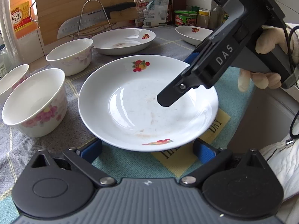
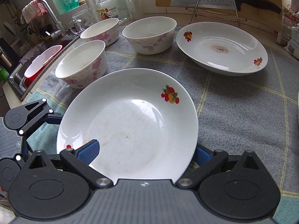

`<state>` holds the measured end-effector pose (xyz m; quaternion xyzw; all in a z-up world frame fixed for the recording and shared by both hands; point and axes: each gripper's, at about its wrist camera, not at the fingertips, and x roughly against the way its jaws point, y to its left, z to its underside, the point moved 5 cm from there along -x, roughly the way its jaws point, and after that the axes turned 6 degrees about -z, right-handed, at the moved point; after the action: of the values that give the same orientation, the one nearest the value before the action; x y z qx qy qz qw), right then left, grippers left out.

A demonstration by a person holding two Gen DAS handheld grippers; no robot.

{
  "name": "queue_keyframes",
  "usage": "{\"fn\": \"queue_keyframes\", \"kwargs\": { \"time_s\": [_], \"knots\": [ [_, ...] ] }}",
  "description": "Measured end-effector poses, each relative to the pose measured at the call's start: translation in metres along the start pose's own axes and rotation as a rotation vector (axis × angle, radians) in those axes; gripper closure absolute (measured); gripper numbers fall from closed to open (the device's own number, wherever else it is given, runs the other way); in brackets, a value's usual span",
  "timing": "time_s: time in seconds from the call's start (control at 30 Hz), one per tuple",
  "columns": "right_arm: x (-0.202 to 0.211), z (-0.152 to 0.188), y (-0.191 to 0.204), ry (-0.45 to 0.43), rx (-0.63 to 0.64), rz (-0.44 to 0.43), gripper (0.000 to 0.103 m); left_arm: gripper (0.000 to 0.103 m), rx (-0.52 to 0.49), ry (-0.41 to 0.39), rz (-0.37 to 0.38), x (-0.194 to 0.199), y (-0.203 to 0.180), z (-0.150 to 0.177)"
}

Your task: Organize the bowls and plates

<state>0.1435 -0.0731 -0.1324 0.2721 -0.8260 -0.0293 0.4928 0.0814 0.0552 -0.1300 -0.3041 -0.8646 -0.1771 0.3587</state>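
Observation:
A white plate (image 1: 130, 102) with fruit prints lies on a teal and yellow mat (image 1: 130, 166) on the grey cloth. Around its near rim my left gripper (image 1: 147, 151) stands wide open, a blue pad at each side and neither pressing. My right gripper (image 1: 177, 78) reaches in from the upper right. In the right wrist view this plate (image 2: 130, 123) sits between the right gripper's (image 2: 145, 155) spread jaws, with one finger over the inside and the other under the rim. Three flowered bowls (image 1: 35, 102) (image 1: 70, 56) (image 1: 13, 78) stand to the left.
A second plate (image 1: 123, 40) with a stain and a third plate (image 1: 192, 34) sit farther back. Behind them are a rack with a knife (image 1: 97, 18) and cutting board, bottles and jars. A sink (image 2: 28, 74) with a red basin lies beyond the bowls.

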Motion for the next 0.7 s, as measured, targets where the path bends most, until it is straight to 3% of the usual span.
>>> {"fn": "queue_keyframes", "kwargs": {
  "time_s": [0.23,0.5,0.7],
  "knots": [
    [-0.003,-0.013,-0.011,0.012,-0.007,-0.042,0.0,0.0,-0.019,-0.01,0.018,-0.001,0.0,-0.001],
    [-0.002,-0.023,-0.027,0.019,-0.123,-0.142,0.0,0.0,-0.042,-0.015,0.04,-0.002,0.001,-0.001],
    [-0.005,-0.03,-0.03,0.013,-0.153,-0.171,0.0,0.0,-0.048,-0.024,0.045,-0.003,0.002,-0.001]
  ]
}}
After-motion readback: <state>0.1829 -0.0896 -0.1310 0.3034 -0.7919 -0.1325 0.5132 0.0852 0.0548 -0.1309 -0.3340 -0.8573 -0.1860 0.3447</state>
